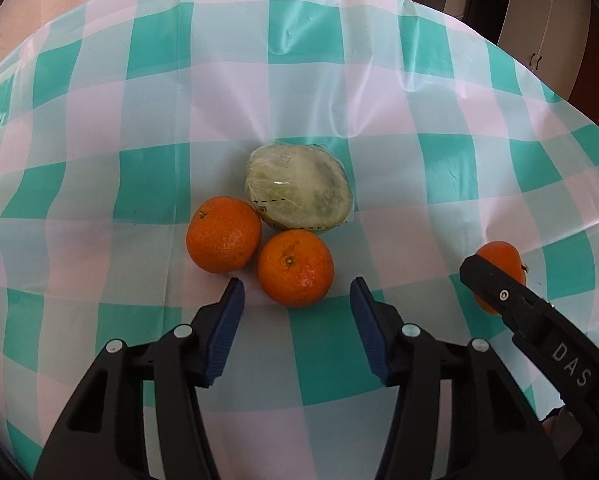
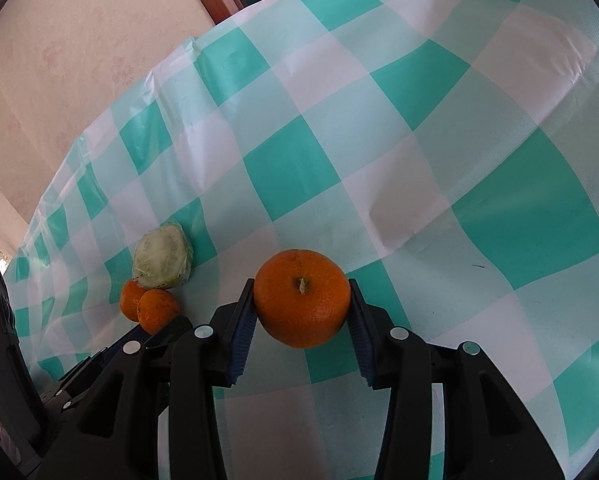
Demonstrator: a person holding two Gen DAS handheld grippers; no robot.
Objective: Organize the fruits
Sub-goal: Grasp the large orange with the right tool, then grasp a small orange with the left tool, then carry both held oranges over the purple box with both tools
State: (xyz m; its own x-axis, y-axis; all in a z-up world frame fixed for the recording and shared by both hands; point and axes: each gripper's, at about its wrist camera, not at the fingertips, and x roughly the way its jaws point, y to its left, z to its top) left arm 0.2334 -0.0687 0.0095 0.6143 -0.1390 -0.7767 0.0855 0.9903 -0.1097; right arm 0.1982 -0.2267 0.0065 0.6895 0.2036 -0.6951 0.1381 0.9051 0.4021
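- The right hand-held gripper (image 2: 302,312) holds an orange (image 2: 301,298) between its two blue pads (image 2: 243,332), which press on the fruit's left and right sides.
- This held orange is round, a bit wider than tall, and its stem spot points back at the right wrist camera.
- In the left wrist view the held orange (image 1: 501,268) shows partly behind a black finger, well to the right of the wrapped melon half (image 1: 299,188).
- The left hand-held gripper (image 1: 297,308) is open wide and holds nothing. Its pads (image 1: 229,320) sit on either side of the near orange (image 1: 295,267) and do not touch it.
- The near orange lies just in front of the wrapped melon half, touching it, stem spot up.
- The far orange (image 1: 223,234) lies left of the melon half, touching it, stem spot up and to the left.
- The melon half lies with its pale cut face tilted up.
- All of it sits over a green and white checked surface (image 1: 379,92).
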